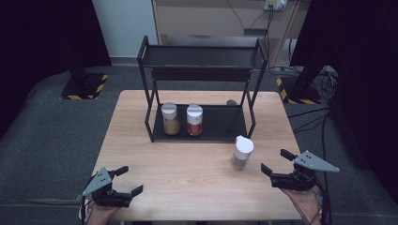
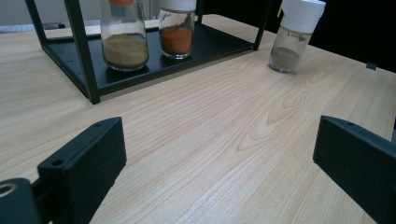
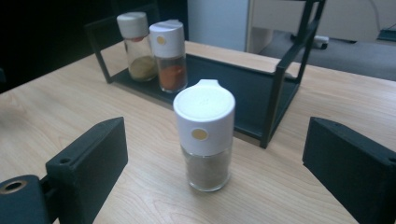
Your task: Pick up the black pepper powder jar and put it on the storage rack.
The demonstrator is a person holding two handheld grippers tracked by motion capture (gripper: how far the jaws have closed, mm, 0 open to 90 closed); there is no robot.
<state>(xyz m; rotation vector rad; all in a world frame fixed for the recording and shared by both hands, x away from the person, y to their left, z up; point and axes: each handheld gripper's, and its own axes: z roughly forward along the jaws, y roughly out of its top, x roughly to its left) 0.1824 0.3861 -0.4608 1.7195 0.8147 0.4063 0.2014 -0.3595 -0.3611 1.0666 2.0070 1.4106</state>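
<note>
A black two-tier rack (image 1: 202, 51) stands at the back of the wooden table (image 1: 141, 154). On its lower shelf are a jar of yellow-brown spice (image 1: 170, 119) and a jar of orange-red spice (image 1: 194, 120), both white-capped. A third white-capped jar with grey-brown powder (image 1: 242, 153) stands upright on the table in front of the rack's right leg. My right gripper (image 1: 277, 162) is open just right of it; the jar (image 3: 204, 140) stands upright ahead of its jaws. My left gripper (image 1: 128, 181) is open near the table's front left, nothing between its jaws.
The rack's upper shelf (image 1: 202, 56) is bare. Beyond the table are grey carpet, two stand bases with yellow-black tape (image 1: 84, 86), cables at the right (image 1: 319, 122) and a wooden cabinet (image 1: 211, 18).
</note>
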